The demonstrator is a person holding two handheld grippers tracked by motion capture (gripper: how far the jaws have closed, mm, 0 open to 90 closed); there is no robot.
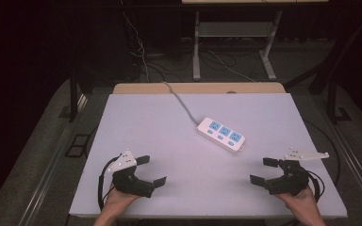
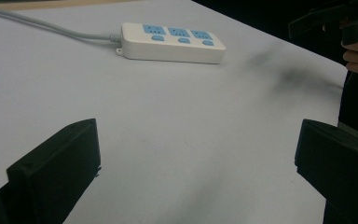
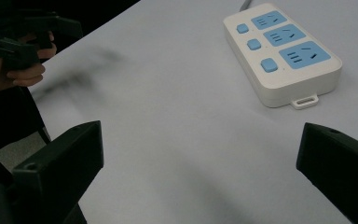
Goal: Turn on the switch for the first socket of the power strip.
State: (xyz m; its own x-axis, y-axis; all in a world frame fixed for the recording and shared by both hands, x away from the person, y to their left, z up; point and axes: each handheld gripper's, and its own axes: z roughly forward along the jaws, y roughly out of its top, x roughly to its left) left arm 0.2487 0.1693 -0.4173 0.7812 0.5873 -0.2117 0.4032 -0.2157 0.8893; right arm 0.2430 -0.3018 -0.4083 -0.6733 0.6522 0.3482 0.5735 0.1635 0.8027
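Note:
A white power strip [image 1: 221, 135] with three blue sockets and three blue switches lies right of the table's middle, its grey cable [image 1: 181, 101] running off to the far edge. The same power strip [image 2: 172, 42] lies ahead in the left gripper view, and close at the upper right as the power strip [image 3: 282, 52] in the right gripper view. My left gripper [image 1: 152, 170] rests near the front left edge, open and holding nothing. My right gripper [image 1: 263, 171] sits near the front right edge, open too, jaws pointing inward.
The pale table top [image 1: 169, 141] has a wooden strip [image 1: 198, 88] along its far edge. Beyond it stand desk legs [image 1: 196, 47] and loose cables on a dark floor. The other hand and gripper [image 3: 21, 37] appear at the upper left of the right gripper view.

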